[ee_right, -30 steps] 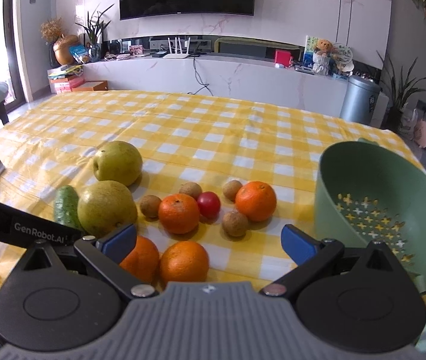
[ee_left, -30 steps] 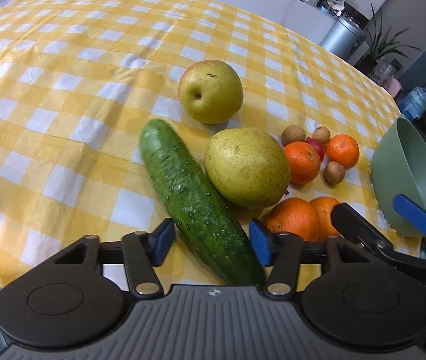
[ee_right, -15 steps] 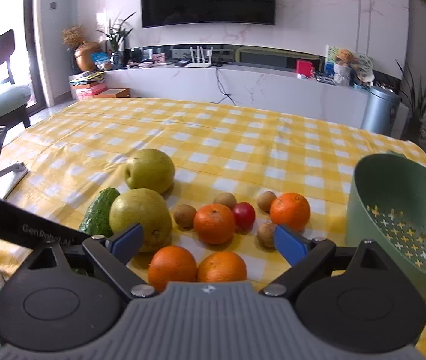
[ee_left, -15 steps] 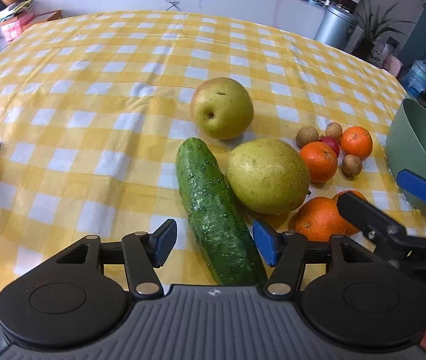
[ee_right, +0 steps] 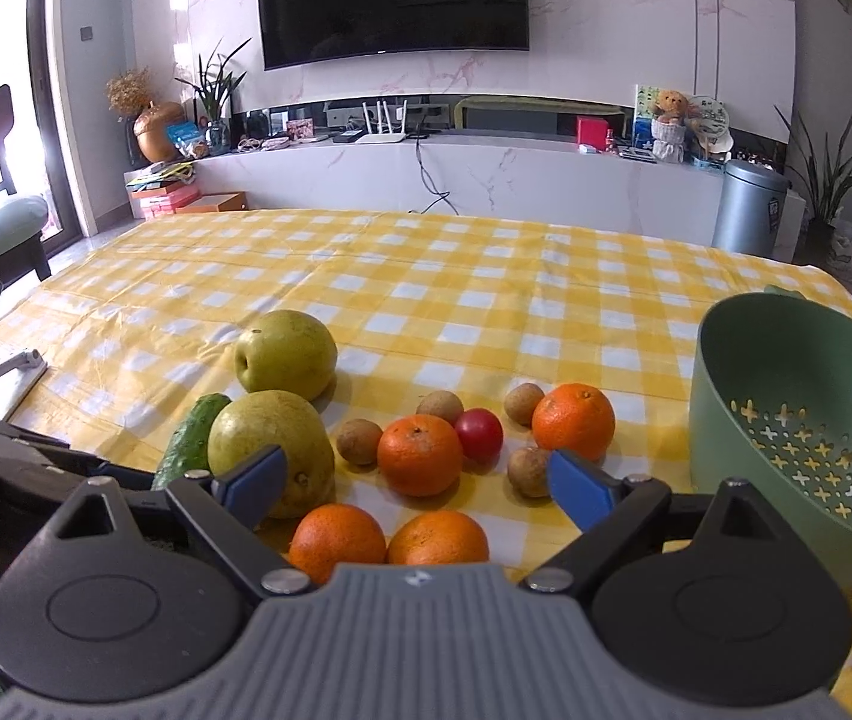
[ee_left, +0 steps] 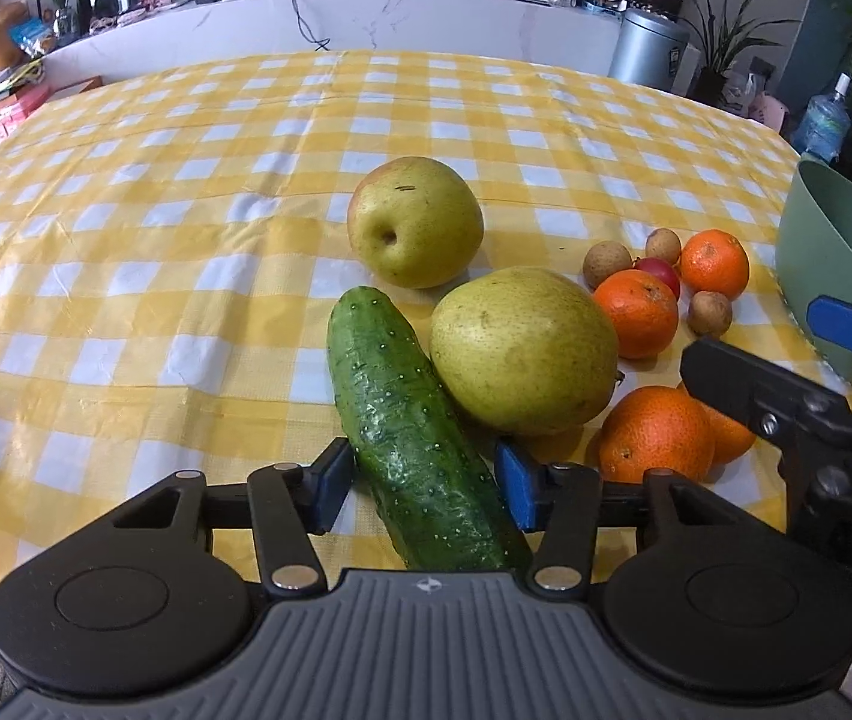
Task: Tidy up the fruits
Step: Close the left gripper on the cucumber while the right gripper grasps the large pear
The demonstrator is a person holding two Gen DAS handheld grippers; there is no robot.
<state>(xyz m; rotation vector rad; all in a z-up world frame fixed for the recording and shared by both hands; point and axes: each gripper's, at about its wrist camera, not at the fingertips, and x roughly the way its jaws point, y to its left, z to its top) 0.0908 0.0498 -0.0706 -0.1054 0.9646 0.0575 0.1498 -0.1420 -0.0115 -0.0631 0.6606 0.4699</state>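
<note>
Closing on the cucumber (ee_left: 414,432), first of the pile to be sorted.

Left gripper (ee_left: 420,489) jaws narrowing astride its near end, pads just shy of the skin; right gripper (ee_right: 417,480) jaws wide, empty above the oranges (ee_right: 390,540); green colander (ee_right: 798,438) waiting at the desk's right edge, presumably for fruit.

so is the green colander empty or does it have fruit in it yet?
Empty as far as visible: the green colander shows only its bare perforated bottom, and every orange, both pears and the cucumber lie on the tablecloth.
</note>
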